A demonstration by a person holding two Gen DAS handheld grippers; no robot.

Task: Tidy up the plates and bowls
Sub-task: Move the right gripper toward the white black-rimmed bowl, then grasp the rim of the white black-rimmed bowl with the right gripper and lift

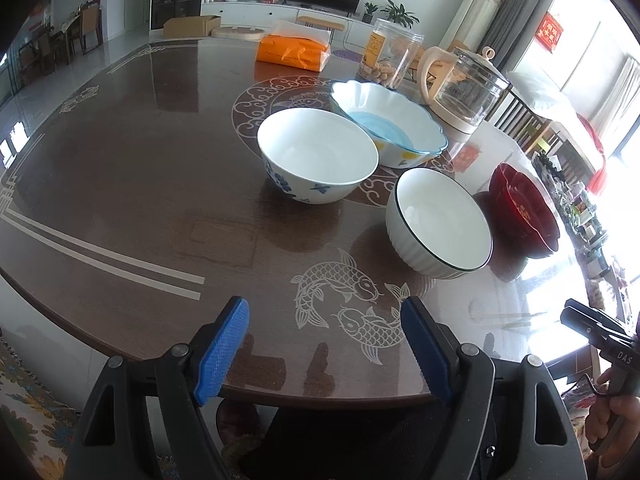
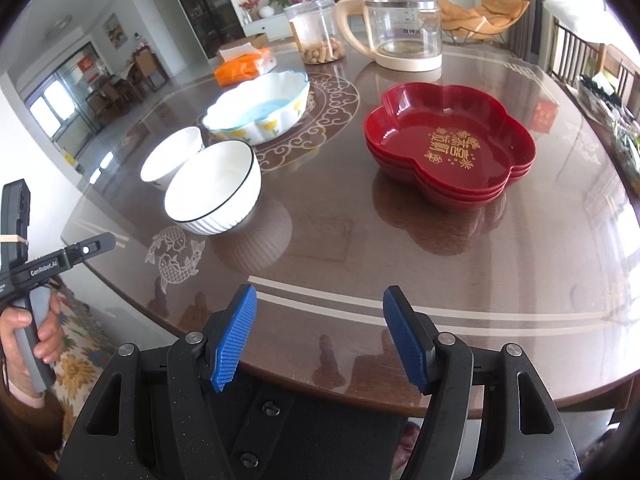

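Note:
On the round brown table stand a white bowl with blue flowers (image 1: 316, 156) (image 2: 172, 158), a ribbed white bowl with a dark rim (image 1: 438, 222) (image 2: 214, 186), and a scalloped dish with a blue bottom (image 1: 386, 122) (image 2: 258, 108). A stack of red flower-shaped plates (image 2: 450, 142) (image 1: 522, 210) sits to the right of them. My left gripper (image 1: 324, 352) hangs open over the table's near edge, nothing between its blue pads. My right gripper (image 2: 320, 336) is likewise open and empty, short of the red plates.
At the far side stand a glass kettle (image 2: 400, 20) (image 1: 464, 84), a clear snack jar (image 2: 320, 32) (image 1: 394, 56) and an orange tissue pack (image 1: 294, 52) (image 2: 244, 66). Chairs (image 2: 584, 60) flank the right rim. A hand holds the other gripper's handle (image 2: 32, 328) at the left.

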